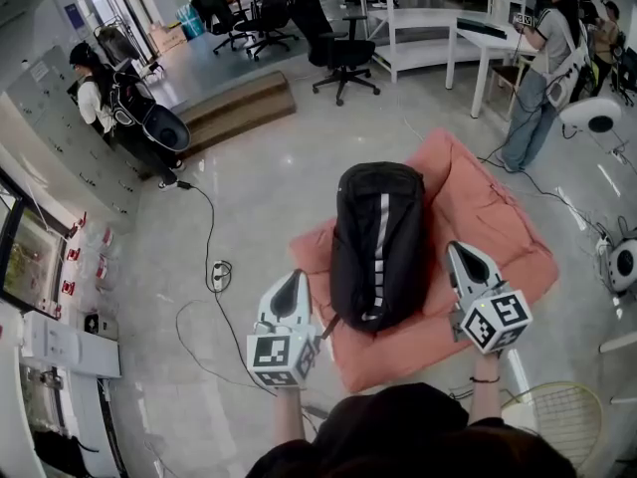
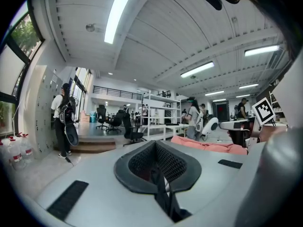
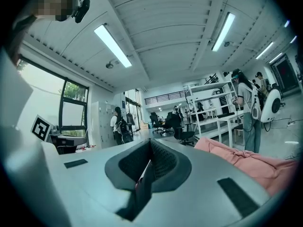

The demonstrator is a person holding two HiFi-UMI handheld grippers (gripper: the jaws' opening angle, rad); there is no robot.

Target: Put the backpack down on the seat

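A black backpack (image 1: 379, 245) with a pale stripe lies lengthwise over the salmon-pink cushion seat (image 1: 483, 217); I cannot tell whether it rests on the seat. My left gripper (image 1: 292, 279) is at the backpack's near left corner and my right gripper (image 1: 460, 250) at its right side. In the left gripper view the jaws (image 2: 155, 148) are shut on a black strap (image 2: 163, 193) that runs back toward the camera. The right gripper view shows the same: jaws (image 3: 150, 148) shut on a black strap (image 3: 139, 193). Pink seat (image 3: 246, 162) shows to the right.
A cable with a power strip (image 1: 219, 272) lies on the floor left of the seat. A racket (image 1: 562, 416) is at the bottom right, a white device (image 1: 622, 262) at the right edge. A person (image 1: 542, 78) stands behind the seat; another person (image 1: 100, 93), steps (image 1: 239, 108) and an office chair (image 1: 343, 58) are farther off.
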